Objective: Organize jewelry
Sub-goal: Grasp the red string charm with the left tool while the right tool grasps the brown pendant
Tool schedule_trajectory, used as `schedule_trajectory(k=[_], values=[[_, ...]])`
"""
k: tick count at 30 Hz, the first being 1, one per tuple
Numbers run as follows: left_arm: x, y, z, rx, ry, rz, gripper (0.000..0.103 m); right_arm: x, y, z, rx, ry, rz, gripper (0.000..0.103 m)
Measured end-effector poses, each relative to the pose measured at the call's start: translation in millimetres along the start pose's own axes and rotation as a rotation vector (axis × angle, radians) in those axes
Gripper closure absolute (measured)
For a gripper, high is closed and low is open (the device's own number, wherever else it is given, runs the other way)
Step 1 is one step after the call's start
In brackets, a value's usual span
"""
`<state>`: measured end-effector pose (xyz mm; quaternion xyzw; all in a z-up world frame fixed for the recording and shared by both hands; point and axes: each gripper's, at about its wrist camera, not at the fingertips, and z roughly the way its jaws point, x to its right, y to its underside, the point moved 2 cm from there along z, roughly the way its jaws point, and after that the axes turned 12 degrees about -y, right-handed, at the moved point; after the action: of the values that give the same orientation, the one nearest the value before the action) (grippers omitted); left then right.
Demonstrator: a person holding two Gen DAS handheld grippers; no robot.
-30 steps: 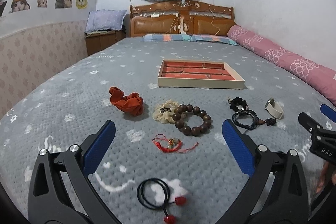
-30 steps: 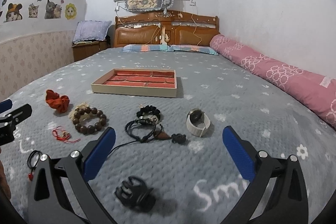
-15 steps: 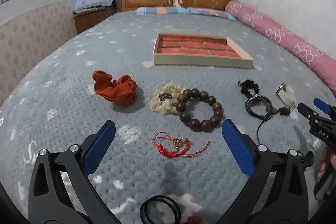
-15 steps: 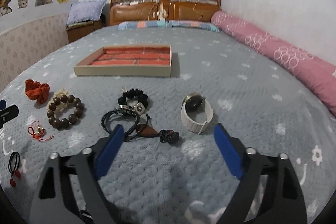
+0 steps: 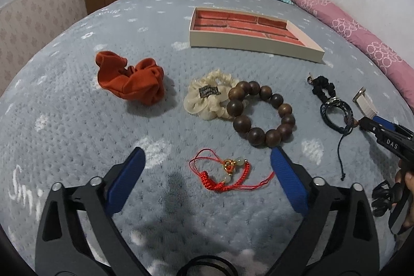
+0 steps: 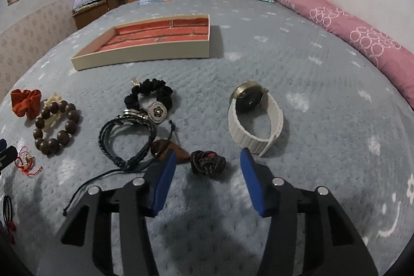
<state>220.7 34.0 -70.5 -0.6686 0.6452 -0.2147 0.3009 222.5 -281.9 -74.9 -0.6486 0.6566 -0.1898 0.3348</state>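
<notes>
A: Left gripper (image 5: 207,172)?
B: Fingers spread, red cord bracelet (image 5: 225,173) lying between them on the bed (image 5: 64,120).
A: Right gripper (image 6: 208,173)?
B: Fingers apart, dark knot (image 6: 207,163) between them. Beyond both, the tray (image 6: 145,57) holds nothing, open blanket around it.

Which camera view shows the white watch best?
The right wrist view: the white watch lies whole near the picture's middle, its round case and strap loop clear. In the left wrist view, only part of its strap shows at the right edge.

Red cord bracelet (image 5: 227,173) – flat, apparently loose – on bedspread.
</notes>
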Motion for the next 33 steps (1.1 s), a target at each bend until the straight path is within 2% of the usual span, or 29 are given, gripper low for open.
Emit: schedule_trajectory(k=[4,9,16,19,23,28,33], values=[[-0.4,0.1,10.4,-0.035,0.003,0.003,0.023,2.1,0.5,6.8,-0.025,0.001,0.016,0.061],[1.7,4.0,18.6,-0.069,-0.001,0.011,0.036,3.7,1.6,9.7,-0.035,-0.005,0.028,0.062],[2.7,10.9,21.3,-0.094,0.016,0.018,0.044,4.4,1.6,12.2,-0.04,-0.02,0.036,0.066],[5.7,11.5,21.8,-0.092,0.028,0.028,0.054,6.1,2.1,13.2,-0.043,-0.026,0.042,0.067],[7.9,12.4,21.2,-0.09,0.022,0.035,0.058,7.0,2.2,14.0,-0.046,-0.032,0.047,0.07],[3.3,12.3,22.1,-0.093,0.018,0.012,0.072,6.3,2.1,14.4,-0.047,-0.039,0.042,0.076],[-2.0,11.8,23.9,-0.093,0.029,-0.007,0.094,6.6,2.5,14.7,-0.045,-0.048,0.047,0.077]])
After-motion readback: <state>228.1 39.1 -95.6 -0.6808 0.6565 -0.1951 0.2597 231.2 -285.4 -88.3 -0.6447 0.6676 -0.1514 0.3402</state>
